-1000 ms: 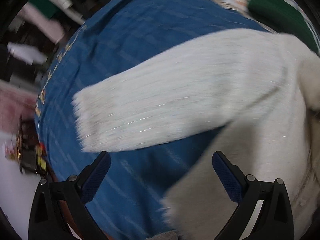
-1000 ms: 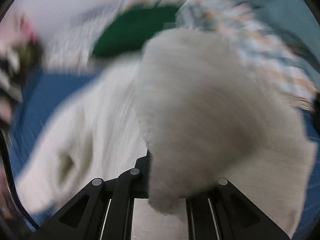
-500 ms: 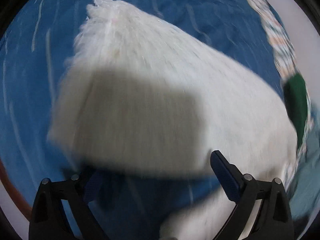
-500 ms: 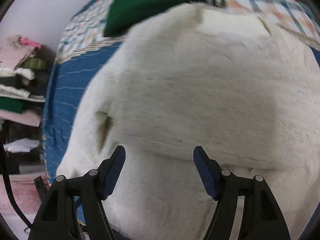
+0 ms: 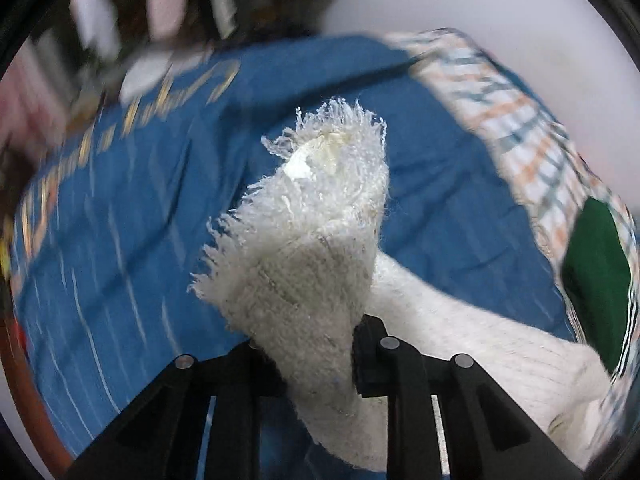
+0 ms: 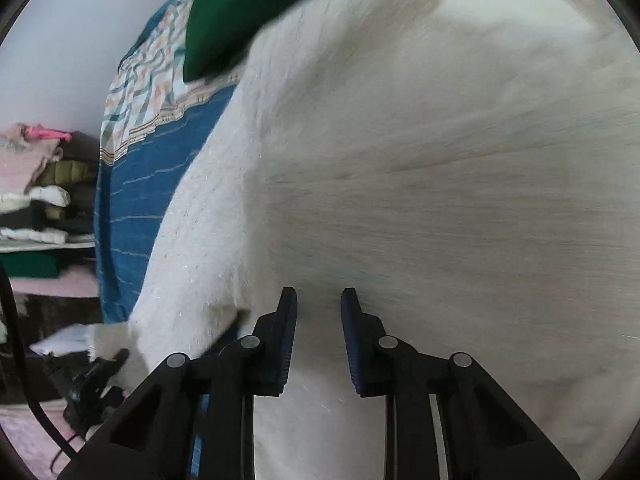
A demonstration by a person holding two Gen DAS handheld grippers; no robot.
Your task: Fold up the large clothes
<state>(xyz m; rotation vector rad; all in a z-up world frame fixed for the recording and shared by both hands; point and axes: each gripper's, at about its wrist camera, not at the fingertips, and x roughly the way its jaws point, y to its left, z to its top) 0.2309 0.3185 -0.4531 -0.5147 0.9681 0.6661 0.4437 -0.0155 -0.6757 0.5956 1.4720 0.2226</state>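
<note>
A large fluffy white sweater (image 6: 420,168) lies spread on a blue striped bedspread (image 5: 120,220). My left gripper (image 5: 308,344) is shut on the sweater's sleeve cuff (image 5: 316,232), which stands up bunched and frayed between the jaws; the sleeve trails off to the lower right. My right gripper (image 6: 319,304) hovers just over the sweater's body. Its jaws stand a narrow gap apart with no cloth between them. The left gripper also shows at the lower left of the right wrist view (image 6: 96,380), holding the cuff.
A green garment (image 5: 596,288) lies on a checked cloth (image 5: 520,120) at the bed's far side; it also shows in the right wrist view (image 6: 240,12). Shelves with stacked folded clothes (image 6: 44,184) stand beyond the bed's left edge. A white wall is behind.
My left gripper went from open above the sleeve to shut on its cuff and lifted it. My right gripper let go of the sweater, opened, then narrowed its jaws over the body.
</note>
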